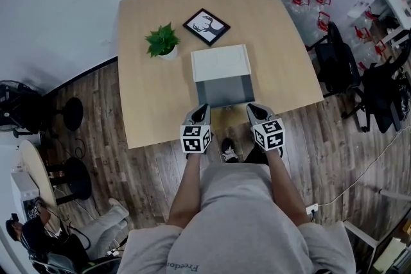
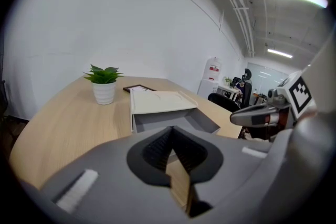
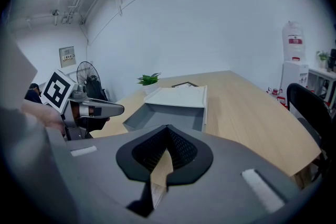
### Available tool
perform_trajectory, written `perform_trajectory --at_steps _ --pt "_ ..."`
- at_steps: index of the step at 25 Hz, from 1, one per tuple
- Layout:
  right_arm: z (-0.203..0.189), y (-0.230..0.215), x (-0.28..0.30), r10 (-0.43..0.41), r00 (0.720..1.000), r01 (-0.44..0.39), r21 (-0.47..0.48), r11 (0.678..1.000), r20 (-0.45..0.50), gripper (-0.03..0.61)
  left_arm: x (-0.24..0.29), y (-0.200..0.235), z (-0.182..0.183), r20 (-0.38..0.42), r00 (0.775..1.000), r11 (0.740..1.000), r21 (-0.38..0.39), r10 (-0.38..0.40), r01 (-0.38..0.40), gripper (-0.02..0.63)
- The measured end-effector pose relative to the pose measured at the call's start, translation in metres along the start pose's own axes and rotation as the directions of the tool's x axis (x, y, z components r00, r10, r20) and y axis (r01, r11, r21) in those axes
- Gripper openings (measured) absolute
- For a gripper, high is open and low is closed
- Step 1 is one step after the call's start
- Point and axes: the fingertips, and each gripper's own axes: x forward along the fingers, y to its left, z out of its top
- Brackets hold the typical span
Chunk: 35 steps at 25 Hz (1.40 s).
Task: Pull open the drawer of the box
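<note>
A white box (image 1: 219,63) lies on the wooden table (image 1: 154,99), and its grey drawer (image 1: 225,92) stands pulled out toward the near edge, empty inside. My left gripper (image 1: 203,107) hovers at the drawer's front left corner, and my right gripper (image 1: 252,107) at its front right corner. Both are shut and hold nothing. In the left gripper view the box (image 2: 159,100) and drawer (image 2: 176,121) lie just ahead of the closed left gripper (image 2: 171,131), with the right gripper (image 2: 260,113) off to the side. In the right gripper view the drawer (image 3: 160,117) sits beyond the closed right gripper (image 3: 167,128).
A small potted plant (image 1: 162,42) and a black picture frame (image 1: 206,27) stand behind the box. Black office chairs (image 1: 337,61) are to the right of the table. A fan (image 1: 16,96) and stools are on the left, where a person sits on the floor (image 1: 96,228).
</note>
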Motion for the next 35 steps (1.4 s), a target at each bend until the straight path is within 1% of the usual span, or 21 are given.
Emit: perform_trajectory --at_steps 13,17,22,29,35 --pt "-0.003 -0.001 -0.006 -0.027 0.999 0.027 0.019 0.999 0.027 0.002 0.003 -0.003 -0.005 -0.023 0.999 0.999 0.036 -0.028 0.029 0.054" --pt "-0.002 -0.001 -0.006 -0.033 0.999 0.032 0.029 0.999 0.029 0.002 0.000 0.000 -0.004 -0.023 0.999 0.999 0.035 -0.022 0.023 0.054" --pt "-0.006 0.005 -0.005 -0.025 0.999 0.024 0.017 1.000 0.020 0.002 0.000 0.000 -0.008 -0.030 0.999 0.999 0.029 -0.024 0.025 0.054" --pt "-0.007 -0.005 -0.011 -0.045 0.998 0.044 0.029 0.999 0.033 0.002 0.003 0.000 -0.006 -0.026 1.000 0.999 0.033 -0.017 0.018 0.054" --pt "-0.006 -0.008 -0.013 -0.045 0.998 0.045 0.026 0.999 0.032 0.002 0.010 -0.008 -0.004 -0.033 0.999 0.999 0.040 -0.034 0.035 0.054"
